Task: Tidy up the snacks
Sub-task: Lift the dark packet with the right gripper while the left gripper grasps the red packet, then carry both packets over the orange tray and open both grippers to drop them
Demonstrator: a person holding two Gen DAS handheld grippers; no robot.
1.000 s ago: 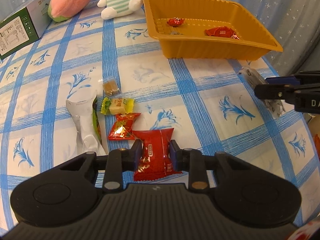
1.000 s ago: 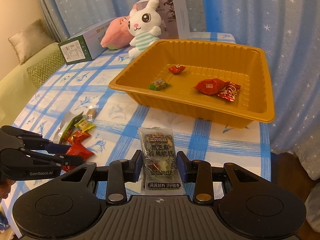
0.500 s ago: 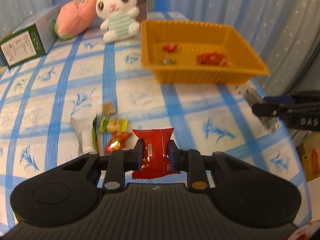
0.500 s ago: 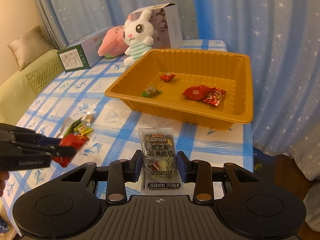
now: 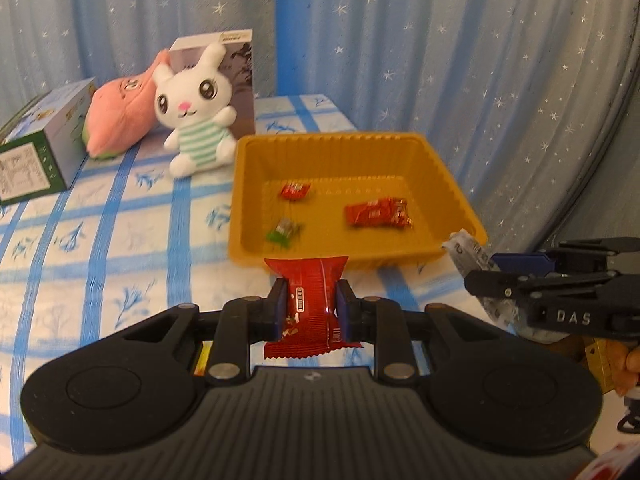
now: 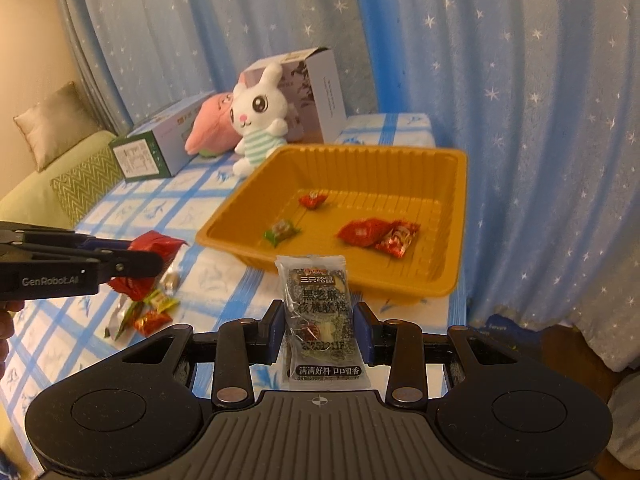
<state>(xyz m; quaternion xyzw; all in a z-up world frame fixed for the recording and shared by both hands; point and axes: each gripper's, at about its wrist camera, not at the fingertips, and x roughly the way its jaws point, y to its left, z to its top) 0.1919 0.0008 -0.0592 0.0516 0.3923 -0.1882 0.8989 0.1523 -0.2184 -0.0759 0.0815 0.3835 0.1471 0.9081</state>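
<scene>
My left gripper (image 5: 311, 307) is shut on a red snack packet (image 5: 310, 296), held above the table just short of the orange tray (image 5: 248, 184). My right gripper (image 6: 320, 326) is shut on a dark sesame-walnut snack packet (image 6: 318, 312), also in the air near the tray (image 6: 460, 208). In the tray lie a small red candy (image 5: 295, 191), a green-wrapped candy (image 5: 283, 230) and two red packets (image 5: 376, 212). Each gripper shows in the other's view: the right one (image 5: 500, 276) at the right edge, the left one (image 6: 132, 258) at the left edge.
Several small snacks (image 6: 150, 312) remain on the blue-checked tablecloth (image 5: 120, 240) at the left. A white plush rabbit (image 5: 196, 120), a pink plush (image 5: 120, 120), a green-and-white box (image 5: 36, 156) and an open carton (image 6: 316, 92) stand at the back. Starred curtains hang behind; a sofa (image 6: 56, 176) is left.
Both grippers have risen off the table with their packets and moved toward the tray. The left one lifted the red packet away from the pile of snacks.
</scene>
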